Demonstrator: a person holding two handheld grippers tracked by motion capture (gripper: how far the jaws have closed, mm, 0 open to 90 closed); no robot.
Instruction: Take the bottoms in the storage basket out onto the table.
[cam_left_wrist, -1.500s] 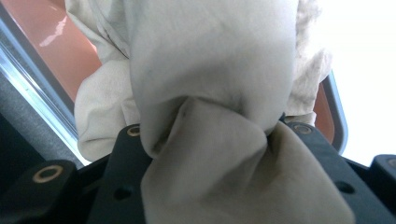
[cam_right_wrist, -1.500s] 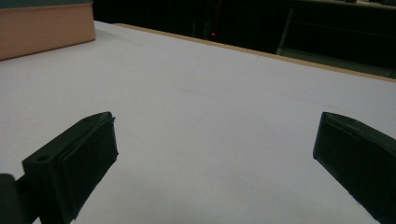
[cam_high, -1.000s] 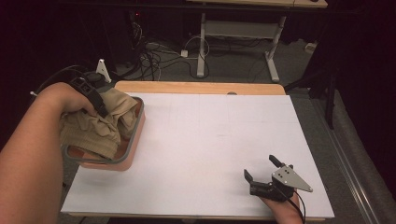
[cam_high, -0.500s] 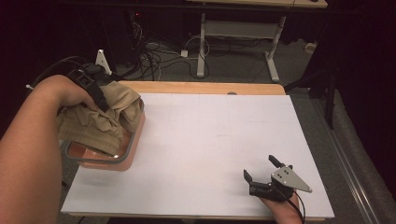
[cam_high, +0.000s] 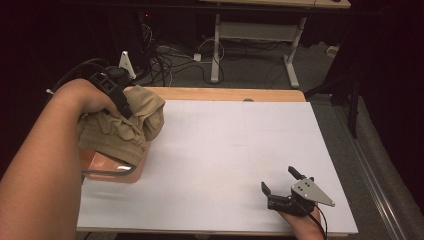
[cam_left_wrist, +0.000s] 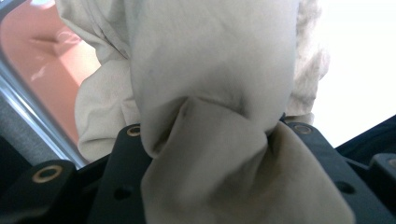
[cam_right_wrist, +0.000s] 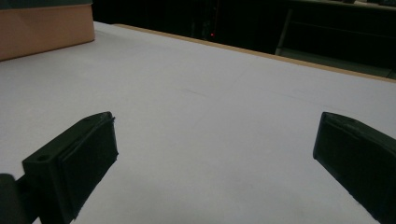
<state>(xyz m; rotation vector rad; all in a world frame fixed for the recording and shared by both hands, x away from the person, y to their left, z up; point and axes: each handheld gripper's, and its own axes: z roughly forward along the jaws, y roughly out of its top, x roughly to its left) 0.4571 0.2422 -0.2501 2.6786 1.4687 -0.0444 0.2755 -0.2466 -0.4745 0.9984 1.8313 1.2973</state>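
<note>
Left gripper (cam_high: 120, 100) sat at the counter's (cam_high: 225, 150) far-left corner, fingers clamped on a bunched tan cloth (cam_high: 125, 125). The cloth hung from the fingers above a pink tub (cam_high: 112, 167), its lower folds draped over the tub's rim; in the left gripper view the cloth (cam_left_wrist: 210, 93) was pinched between both jaws, with the tub (cam_left_wrist: 37, 56) to its left. Middle of the white counter lay bare. Right gripper (cam_high: 281, 186) rested near the front-right edge, fingers (cam_right_wrist: 79, 154) apart, holding nothing.
</note>
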